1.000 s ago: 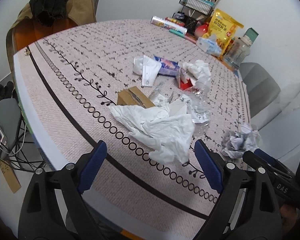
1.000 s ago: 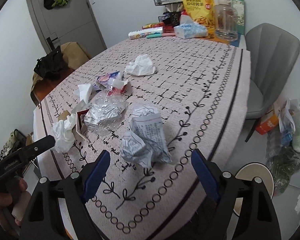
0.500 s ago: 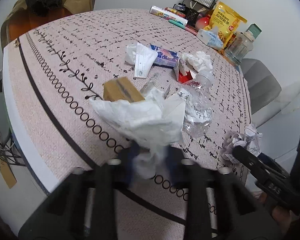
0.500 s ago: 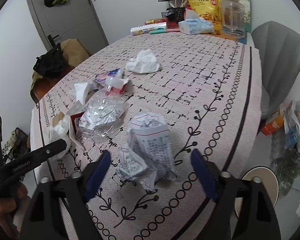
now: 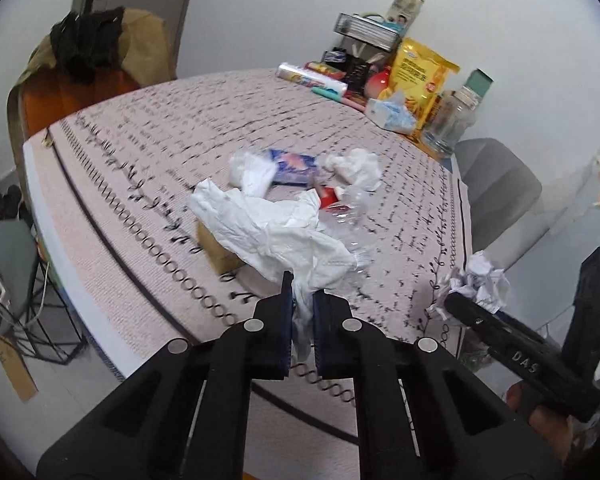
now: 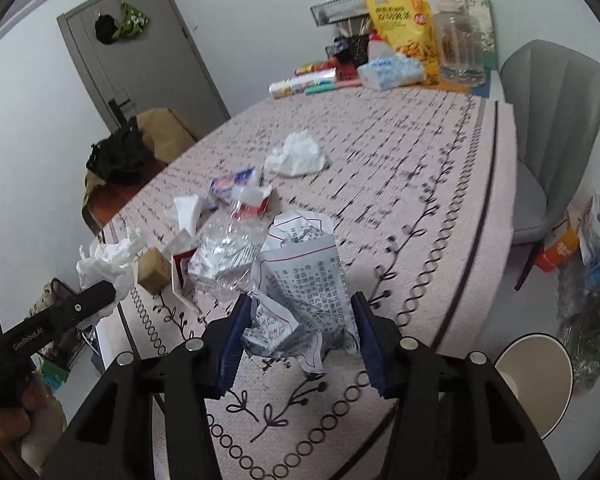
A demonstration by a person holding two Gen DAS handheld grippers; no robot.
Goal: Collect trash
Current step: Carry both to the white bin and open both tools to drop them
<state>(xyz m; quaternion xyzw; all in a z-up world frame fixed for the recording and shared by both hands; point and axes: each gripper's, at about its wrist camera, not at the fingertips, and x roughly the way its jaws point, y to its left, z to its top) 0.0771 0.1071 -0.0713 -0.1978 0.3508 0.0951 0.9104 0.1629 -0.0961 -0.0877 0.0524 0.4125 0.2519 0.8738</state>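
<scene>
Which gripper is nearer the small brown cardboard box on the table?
Left. The left gripper, shut on the white tissue, is just beside the box; the right gripper holds printed paper farther off.

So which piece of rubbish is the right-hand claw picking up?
Look at the round table with the patterned cloth, at its near edge. The crumpled printed paper sits between the right claw pads: the only scrap covered in dense black text with a red border, unlike the plain white tissues.

White walls and a grey door surround a patterned-cloth table with a grey chair beside it.
</scene>
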